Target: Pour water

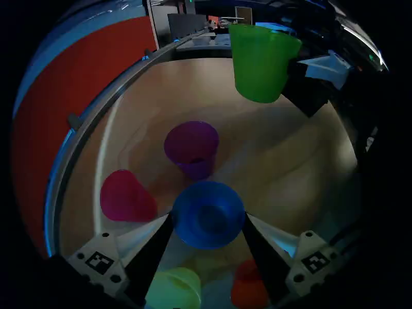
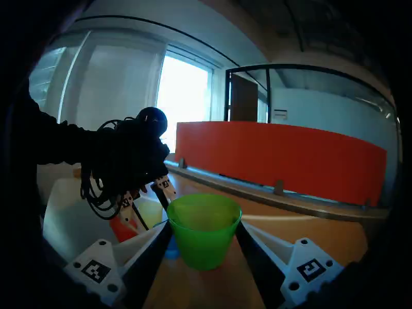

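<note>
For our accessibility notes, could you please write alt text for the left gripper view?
The left gripper holds a blue cup between its fingers above a wooden table. Beyond it on the table are a purple cup and a pink cup; a green cup is held up at the top right.

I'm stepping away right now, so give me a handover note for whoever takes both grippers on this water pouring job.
Left gripper: shut on the blue cup, whose mouth faces the camera.
Right gripper: shut on the green cup, upright and raised above the wooden table.
Purple cup stands open on the table, with a pink cup near it.
Done: both cups gripped.
Left: the pour itself, probably green into blue. I cannot see water in either.
</note>
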A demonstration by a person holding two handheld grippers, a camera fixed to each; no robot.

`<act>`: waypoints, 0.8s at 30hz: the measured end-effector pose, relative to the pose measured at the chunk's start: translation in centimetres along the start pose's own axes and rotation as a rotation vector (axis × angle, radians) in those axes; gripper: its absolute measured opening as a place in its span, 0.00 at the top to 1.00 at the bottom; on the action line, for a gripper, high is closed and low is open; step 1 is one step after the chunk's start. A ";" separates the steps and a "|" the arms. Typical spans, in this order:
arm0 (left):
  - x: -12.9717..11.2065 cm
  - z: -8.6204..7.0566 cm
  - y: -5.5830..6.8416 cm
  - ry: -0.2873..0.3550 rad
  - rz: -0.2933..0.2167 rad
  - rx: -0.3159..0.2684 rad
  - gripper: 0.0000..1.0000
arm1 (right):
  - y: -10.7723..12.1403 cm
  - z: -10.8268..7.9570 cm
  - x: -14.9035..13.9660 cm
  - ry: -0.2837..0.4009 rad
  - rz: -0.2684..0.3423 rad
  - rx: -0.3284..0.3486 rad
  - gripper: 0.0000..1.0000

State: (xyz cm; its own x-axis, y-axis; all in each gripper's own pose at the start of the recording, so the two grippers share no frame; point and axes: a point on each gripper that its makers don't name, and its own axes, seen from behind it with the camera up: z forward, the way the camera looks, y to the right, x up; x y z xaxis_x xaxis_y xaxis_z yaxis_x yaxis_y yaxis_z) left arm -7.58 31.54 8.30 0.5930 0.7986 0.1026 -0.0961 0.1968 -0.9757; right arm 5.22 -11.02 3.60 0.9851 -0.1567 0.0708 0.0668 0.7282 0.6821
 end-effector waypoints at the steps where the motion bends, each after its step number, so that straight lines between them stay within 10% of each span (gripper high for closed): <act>1: 0.0 0.1 0.1 -0.002 -0.001 -0.002 0.08 | 0.0 0.0 -0.1 0.000 0.001 0.000 0.10; 24: 0.4 0.6 -0.2 0.021 -0.082 0.001 0.12 | 0.2 -0.2 -0.3 0.001 0.007 -0.009 0.10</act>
State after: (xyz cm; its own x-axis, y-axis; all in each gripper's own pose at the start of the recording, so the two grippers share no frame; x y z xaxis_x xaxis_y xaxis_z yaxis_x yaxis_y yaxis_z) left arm -7.85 32.15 8.60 0.6159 0.7675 0.1778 -0.0478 0.2617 -0.9640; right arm 4.98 -10.71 3.62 0.9856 -0.1514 0.0749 0.0617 0.7355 0.6747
